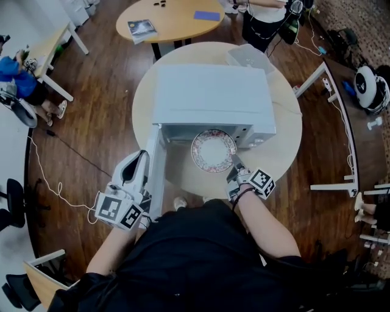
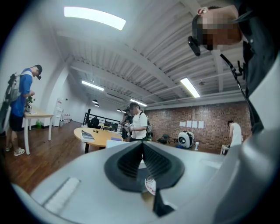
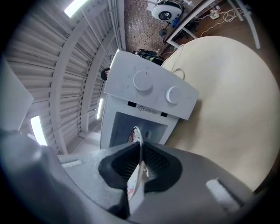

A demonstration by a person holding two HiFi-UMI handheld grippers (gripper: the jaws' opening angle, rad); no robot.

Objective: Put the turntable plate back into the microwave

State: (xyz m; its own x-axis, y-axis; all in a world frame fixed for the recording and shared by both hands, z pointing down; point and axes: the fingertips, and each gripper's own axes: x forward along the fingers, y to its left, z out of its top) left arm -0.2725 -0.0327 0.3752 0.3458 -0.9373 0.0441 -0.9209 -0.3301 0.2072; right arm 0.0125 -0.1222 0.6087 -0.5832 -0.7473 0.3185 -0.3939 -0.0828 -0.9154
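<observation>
A white microwave [image 1: 210, 97] stands on the round cream table [image 1: 283, 128], its door [image 1: 153, 180] swung open toward me on the left. The turntable plate [image 1: 213, 150], white with a red patterned rim, hangs at the cavity mouth, half inside. My right gripper [image 1: 233, 164] is shut on its near right edge. In the right gripper view the plate [image 3: 133, 136] runs edge-on between the jaws of the right gripper [image 3: 139, 164] toward the microwave [image 3: 148, 94] opening. My left gripper [image 1: 140, 166] sits just left of the door, jaws together, holding nothing I can see. The left gripper [image 2: 142, 151] view shows a sliver of plate [image 2: 150, 184].
A clear plastic tub [image 1: 250, 58] sits behind the microwave on the table. A second round wooden table [image 1: 177, 18] with a booklet stands farther back. People stand at the back and far left. White table frames [image 1: 341, 116] and cables lie to the right.
</observation>
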